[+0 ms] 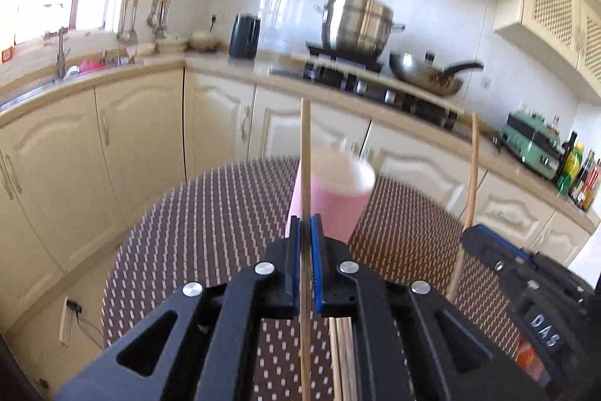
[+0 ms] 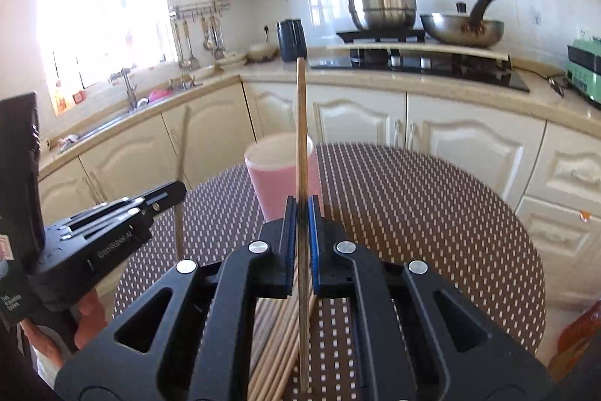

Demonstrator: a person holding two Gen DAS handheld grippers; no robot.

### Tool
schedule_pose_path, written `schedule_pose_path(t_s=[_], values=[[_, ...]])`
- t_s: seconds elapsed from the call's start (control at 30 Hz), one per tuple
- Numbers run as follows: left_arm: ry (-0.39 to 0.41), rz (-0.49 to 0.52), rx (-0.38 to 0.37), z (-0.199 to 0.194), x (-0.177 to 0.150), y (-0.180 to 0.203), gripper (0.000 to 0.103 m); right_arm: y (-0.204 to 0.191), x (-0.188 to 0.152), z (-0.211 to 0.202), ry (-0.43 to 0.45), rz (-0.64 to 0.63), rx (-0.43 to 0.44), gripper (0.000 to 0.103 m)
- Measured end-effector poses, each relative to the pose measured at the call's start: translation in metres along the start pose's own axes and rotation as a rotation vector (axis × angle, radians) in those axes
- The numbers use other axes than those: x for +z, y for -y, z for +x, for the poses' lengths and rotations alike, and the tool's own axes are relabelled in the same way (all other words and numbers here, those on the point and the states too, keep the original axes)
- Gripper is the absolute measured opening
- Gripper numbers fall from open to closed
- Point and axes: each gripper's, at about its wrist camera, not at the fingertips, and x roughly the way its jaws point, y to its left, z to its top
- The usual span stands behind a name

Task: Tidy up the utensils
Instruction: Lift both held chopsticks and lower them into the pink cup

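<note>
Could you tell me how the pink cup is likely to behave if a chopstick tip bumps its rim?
The pink cup looks tall for its base and shows nothing in it, so it would probably slide or tip easily. The woven mat under it may give some grip. The chopstick in the right gripper looks stiff enough to push it.

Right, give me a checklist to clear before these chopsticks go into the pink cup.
1. Left tongs shut on a chopstick: ok.
2. Right tongs shut on the other chopstick: ok.
3. Pink cup upright on the mat, mouth open: ok.
4. Cup empty inside: cannot tell, the view is blurred.
5. Chopstick tips above the cup's rim: cannot tell from these angles.
6. More chopsticks left on the mat below the tongs: ok, a bundle remains.
</note>
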Motion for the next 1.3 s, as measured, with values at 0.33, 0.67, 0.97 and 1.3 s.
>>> schedule_pose_path(t_s=[0.33,0.67,0.97,1.3], values=[[0.140,0.015,0.009,-0.011,0.061,0.015,0.006,0.000,0.056,0.010,0.100,-0.007,-0.001,0.007],[0.260,0.047,0.031,-0.025,0.102,0.023,0.006,0.001,0.104,0.010,0.174,0.014,-0.004,0.007],[0.337,0.079,0.015,-0.038,0.124,0.034,0.006,-0.011,0.139,0.015,0.230,0.000,0.001,0.007],[0.271,0.086,0.008,-0.005,0.123,0.034,0.006,-0.007,0.137,0.055,0.172,0.012,-0.001,0.007]])
